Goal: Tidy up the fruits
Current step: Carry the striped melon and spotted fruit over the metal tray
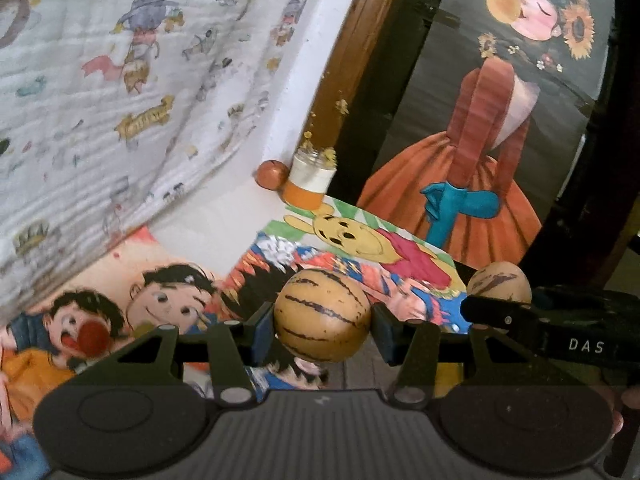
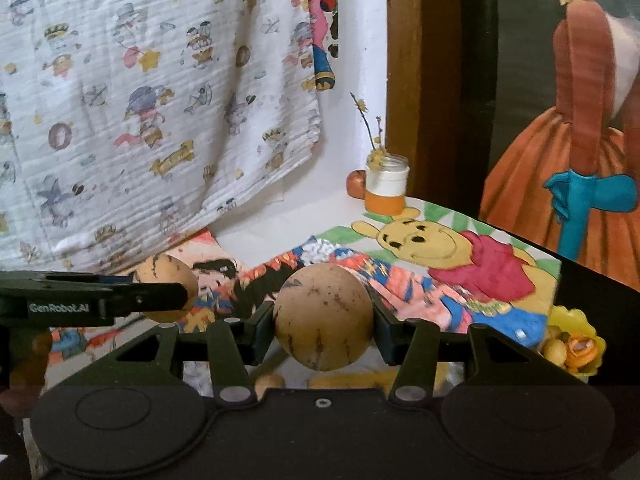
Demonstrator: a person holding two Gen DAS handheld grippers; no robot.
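Clearly, each gripper pinches one round, tan melon-like fruit marked with dark broken stripes. In the left wrist view the left gripper [image 1: 323, 316] clamps its striped fruit [image 1: 322, 314] between blue-padded fingers [image 1: 262, 330], the pads pressed against both sides, so the fruit hangs at the centre of the frame above the cartoon-printed table cover [image 1: 360, 248]. At about three o'clock the right gripper [image 1: 500, 316] shows side-on, black and matte, with its own fruit [image 1: 500, 278] behind it.

In the right wrist view the right gripper [image 2: 324, 320] squeezes a paler, speckled fruit [image 2: 324, 316] in the same way, while the left gripper [image 2: 160, 298] reaches in from nine o'clock with its fruit [image 2: 166, 278]. Both grippers tilt moderately downward toward the table, side by side.

Toward twelve o'clock stands a small glass jar [image 2: 386, 190] with a white and orange band, dried yellow sprigs in it, and a glossy reddish apple [image 2: 356, 184] just beside it. A crinkled white cloth [image 2: 160, 100] printed with cartoon figures hangs behind. At four o'clock a scalloped yellow bowl [image 2: 588, 320] holds small yellowish pieces.
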